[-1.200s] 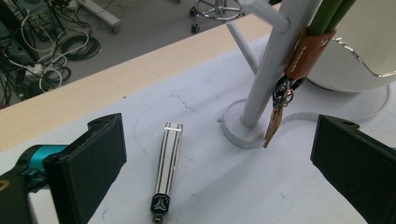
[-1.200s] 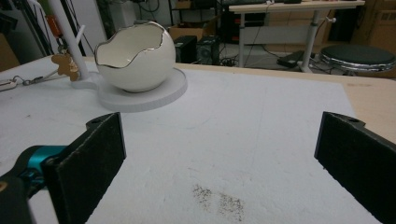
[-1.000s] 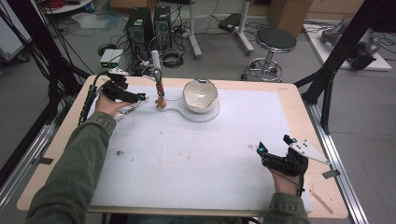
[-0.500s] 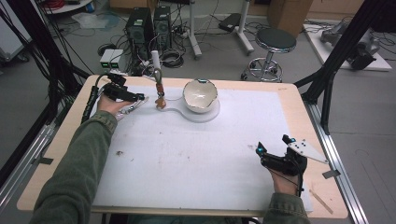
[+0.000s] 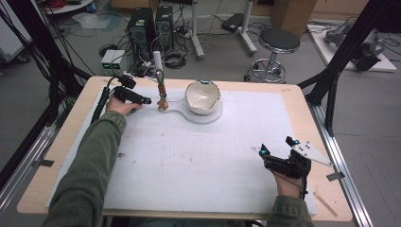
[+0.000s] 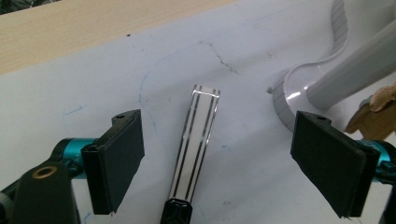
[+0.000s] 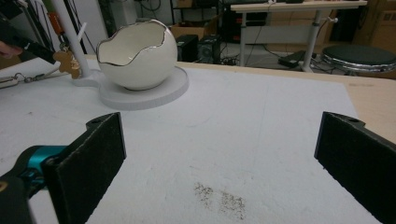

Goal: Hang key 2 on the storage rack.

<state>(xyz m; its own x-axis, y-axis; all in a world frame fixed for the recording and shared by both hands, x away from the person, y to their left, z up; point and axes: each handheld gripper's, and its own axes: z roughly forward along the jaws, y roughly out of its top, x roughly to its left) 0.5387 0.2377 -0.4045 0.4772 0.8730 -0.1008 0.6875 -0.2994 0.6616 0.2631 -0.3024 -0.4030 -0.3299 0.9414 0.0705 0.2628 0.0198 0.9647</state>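
The left tongs (image 5: 142, 100) have come down a little toward the worktop (image 5: 71, 137) since a second ago, and now sit close beside the thin white stand (image 5: 160, 75). Their jaws have just been closing, but they are not clenched yet. A flat shiny strip with dark stripes (image 6: 196, 140) lies between them on the white mat (image 5: 189, 161), and the pads (image 6: 116, 163) do not touch it. The strip has a black end near the bottom of the left gripper view. It lies just beside the round foot of the stand.

A small brown charm (image 5: 163, 101) hangs on the stand, low down. The egg-shaped white bowl (image 5: 202, 96) sits on a round base joined to the stand, on the side away from the left tongs.

The right tongs (image 5: 276, 158) have stayed where they were, well apart from the stand, near the worktop's front edge. They are released, with nothing between the jaws.
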